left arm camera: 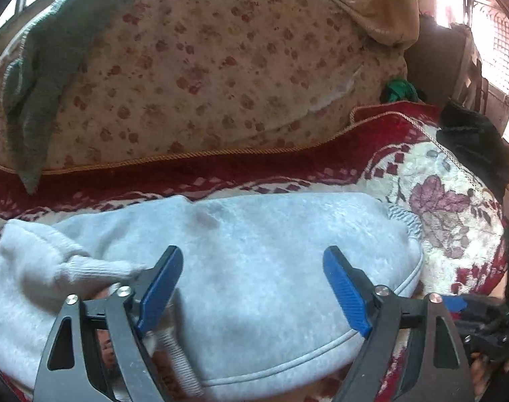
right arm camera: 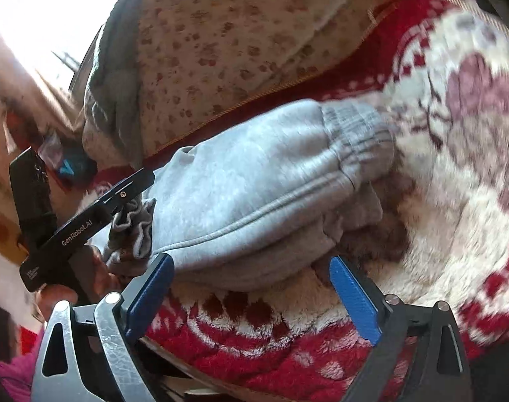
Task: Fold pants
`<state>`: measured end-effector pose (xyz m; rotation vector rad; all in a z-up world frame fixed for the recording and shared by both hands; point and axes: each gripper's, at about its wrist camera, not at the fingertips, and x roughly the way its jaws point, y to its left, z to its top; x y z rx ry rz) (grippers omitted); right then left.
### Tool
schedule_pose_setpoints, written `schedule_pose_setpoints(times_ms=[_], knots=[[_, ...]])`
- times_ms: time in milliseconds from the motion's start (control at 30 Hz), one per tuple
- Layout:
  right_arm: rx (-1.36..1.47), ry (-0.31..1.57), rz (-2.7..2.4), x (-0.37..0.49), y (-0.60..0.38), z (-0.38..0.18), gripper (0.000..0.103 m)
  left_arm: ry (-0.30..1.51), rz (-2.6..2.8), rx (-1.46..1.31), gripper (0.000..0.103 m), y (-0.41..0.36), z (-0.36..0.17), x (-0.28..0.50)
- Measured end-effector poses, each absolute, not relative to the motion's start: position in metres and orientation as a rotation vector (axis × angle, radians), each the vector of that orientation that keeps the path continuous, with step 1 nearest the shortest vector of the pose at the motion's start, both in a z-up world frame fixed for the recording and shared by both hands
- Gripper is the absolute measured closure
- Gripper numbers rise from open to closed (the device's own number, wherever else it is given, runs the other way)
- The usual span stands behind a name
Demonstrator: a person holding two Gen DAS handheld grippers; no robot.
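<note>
Red blanket: pants lengthwise left-right.

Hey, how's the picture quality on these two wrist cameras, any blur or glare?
Left wrist view: mostly sharp on the gray pants, with blown-out window glare at the top right. Right wrist view: motion blur smears the red and white blanket on the right, and the upper left corner is overexposed. Both show fisheye bending.

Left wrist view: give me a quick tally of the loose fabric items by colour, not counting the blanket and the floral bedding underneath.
Grey: 1, the folded pants on the red and white blanket
Grey-green: 1, a cloth draped over the floral bedding
Green: 1, a small bundle
Black: 1, a dark cloth at the right edge
Total: 4
</note>
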<state>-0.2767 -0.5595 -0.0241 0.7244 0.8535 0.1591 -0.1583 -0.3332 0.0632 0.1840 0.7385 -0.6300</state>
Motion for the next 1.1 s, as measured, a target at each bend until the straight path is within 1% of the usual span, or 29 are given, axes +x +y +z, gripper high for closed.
schedule_pose_setpoints(times_ms=[367,467,700,800,1100], knots=[[0.894,0.880,0.187,-0.265,-0.564,-0.060,0.001,0.824,-0.791,0.277,0.011,-0.385,0.060,-0.127],[0.927,0.875,0.203,-0.260,-0.563,-0.067,0.000,0.858,-0.842,0.341,0.010,-0.404,0.057,-0.114],[0.933,0.815,0.207,-0.250,-0.563,-0.067,0.000,0.939,-0.995,0.417,0.010,-0.437,0.057,-0.088],[0.911,0.787,0.231,-0.249,-0.562,-0.066,0.000,0.957,-1.071,0.491,0.010,-0.451,0.054,-0.077],[0.841,0.744,0.248,-0.237,-0.556,-0.067,0.000,1.078,-1.197,0.562,0.010,-0.485,0.023,-0.043]])
